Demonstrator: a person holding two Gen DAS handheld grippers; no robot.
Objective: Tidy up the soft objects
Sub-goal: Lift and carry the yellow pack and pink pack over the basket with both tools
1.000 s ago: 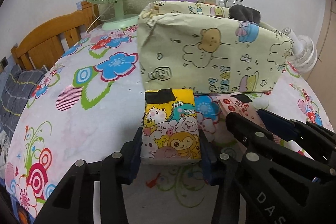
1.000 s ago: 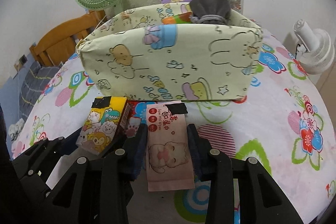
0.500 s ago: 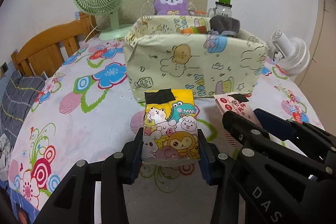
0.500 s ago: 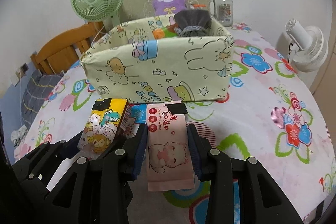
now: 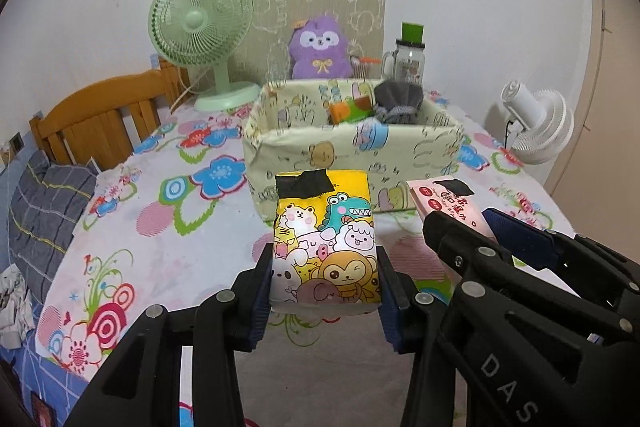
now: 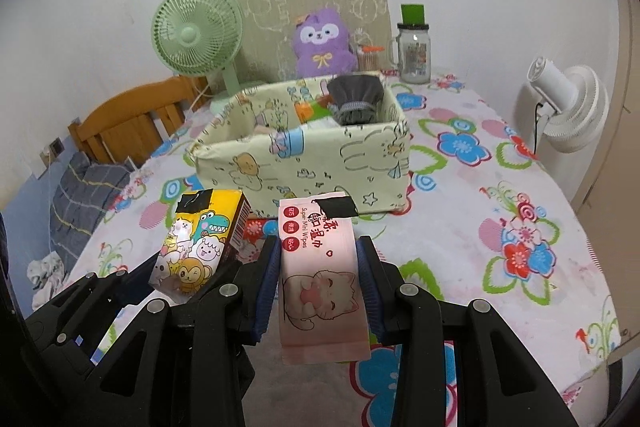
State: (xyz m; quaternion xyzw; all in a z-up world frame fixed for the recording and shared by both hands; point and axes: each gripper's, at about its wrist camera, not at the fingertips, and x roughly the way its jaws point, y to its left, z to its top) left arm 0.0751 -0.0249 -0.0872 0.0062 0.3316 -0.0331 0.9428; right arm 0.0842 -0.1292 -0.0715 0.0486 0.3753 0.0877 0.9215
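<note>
My left gripper (image 5: 325, 279) is shut on a yellow cartoon-animal tissue pack (image 5: 325, 239), held above the flowered table. To its right, my right gripper (image 6: 319, 275) is shut on a pink wet-wipes pack (image 6: 320, 279) with a cat drawing. Both packs hang in front of a cream fabric storage box (image 5: 352, 151) printed with bears and rabbits. Inside the box lie a grey bundled cloth (image 5: 398, 101) and an orange-green item (image 5: 348, 109). In the right wrist view the yellow pack (image 6: 196, 239) and the box (image 6: 312, 159) show too.
A green desk fan (image 5: 202, 31) stands at the back left, a purple plush (image 5: 320, 47) and a glass jar with green lid (image 5: 408, 61) behind the box. A white fan (image 5: 536, 123) sits at the right edge. A wooden chair (image 5: 100, 123) stands left of the table.
Both grippers have risen and drawn back from the box with their packs, so the box now looks smaller and its inside shows.
</note>
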